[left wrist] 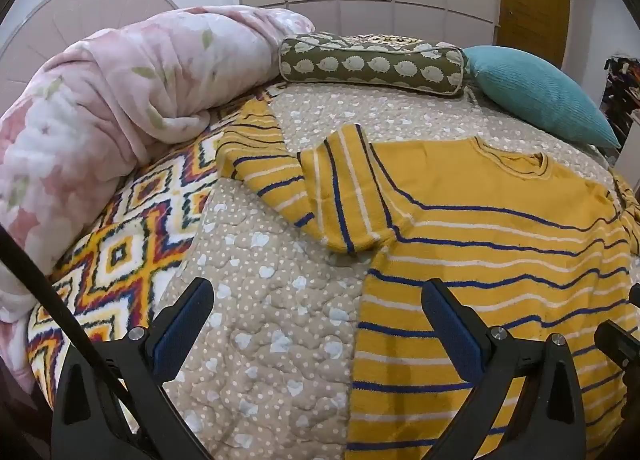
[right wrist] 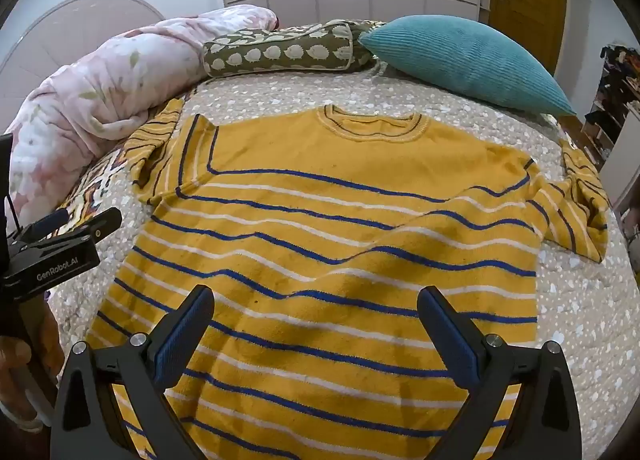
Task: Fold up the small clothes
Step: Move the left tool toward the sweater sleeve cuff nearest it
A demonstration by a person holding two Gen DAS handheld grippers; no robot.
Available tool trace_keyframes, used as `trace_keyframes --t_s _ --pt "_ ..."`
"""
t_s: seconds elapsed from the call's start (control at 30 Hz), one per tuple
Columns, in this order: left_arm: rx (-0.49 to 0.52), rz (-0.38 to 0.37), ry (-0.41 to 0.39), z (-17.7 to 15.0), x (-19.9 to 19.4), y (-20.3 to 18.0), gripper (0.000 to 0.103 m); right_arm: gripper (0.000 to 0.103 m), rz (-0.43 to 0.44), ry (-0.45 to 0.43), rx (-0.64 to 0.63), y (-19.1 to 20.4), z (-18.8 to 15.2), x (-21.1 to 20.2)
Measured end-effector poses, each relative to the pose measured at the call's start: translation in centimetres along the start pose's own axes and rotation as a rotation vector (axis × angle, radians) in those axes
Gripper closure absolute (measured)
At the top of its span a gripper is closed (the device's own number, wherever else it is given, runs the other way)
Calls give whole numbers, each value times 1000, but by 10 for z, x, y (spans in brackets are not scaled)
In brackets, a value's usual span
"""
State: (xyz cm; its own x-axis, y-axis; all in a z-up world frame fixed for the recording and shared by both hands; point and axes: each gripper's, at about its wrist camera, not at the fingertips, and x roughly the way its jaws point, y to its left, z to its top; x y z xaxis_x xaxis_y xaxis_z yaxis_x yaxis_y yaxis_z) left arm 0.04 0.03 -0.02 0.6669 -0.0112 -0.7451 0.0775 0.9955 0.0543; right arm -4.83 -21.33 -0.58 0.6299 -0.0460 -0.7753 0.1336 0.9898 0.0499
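Across the middle of the quilted, heart-dotted beige bed [right wrist: 580, 324] lies a fuzzy yellow blue-and-white-striped knit sweater [right wrist: 320, 228], both downward-tilted tools, left tool [left wrist: 318, 310] and right tool [right wrist: 316, 318], hovering wide open, empty.

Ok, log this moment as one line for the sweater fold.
stage: pre-grasp | yellow striped sweater: flat on bed, unfolded | left gripper: open, empty | right gripper: open, empty

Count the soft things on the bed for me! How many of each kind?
Sweater: 1
Pillows: 2, hedgehog and teal
Blankets: 2, pink and zigzag
Total: 5
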Motion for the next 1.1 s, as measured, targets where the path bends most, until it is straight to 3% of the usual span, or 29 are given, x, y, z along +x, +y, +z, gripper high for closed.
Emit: trace_keyframes --t_s 0.43,1.1 --pt "3 -43 -4 -9 3 -9 0 0 -5 0 5 3 -1 -6" --pt "-31 -27 22 -6 12 6 0 0 29 4 9 8 0 2"
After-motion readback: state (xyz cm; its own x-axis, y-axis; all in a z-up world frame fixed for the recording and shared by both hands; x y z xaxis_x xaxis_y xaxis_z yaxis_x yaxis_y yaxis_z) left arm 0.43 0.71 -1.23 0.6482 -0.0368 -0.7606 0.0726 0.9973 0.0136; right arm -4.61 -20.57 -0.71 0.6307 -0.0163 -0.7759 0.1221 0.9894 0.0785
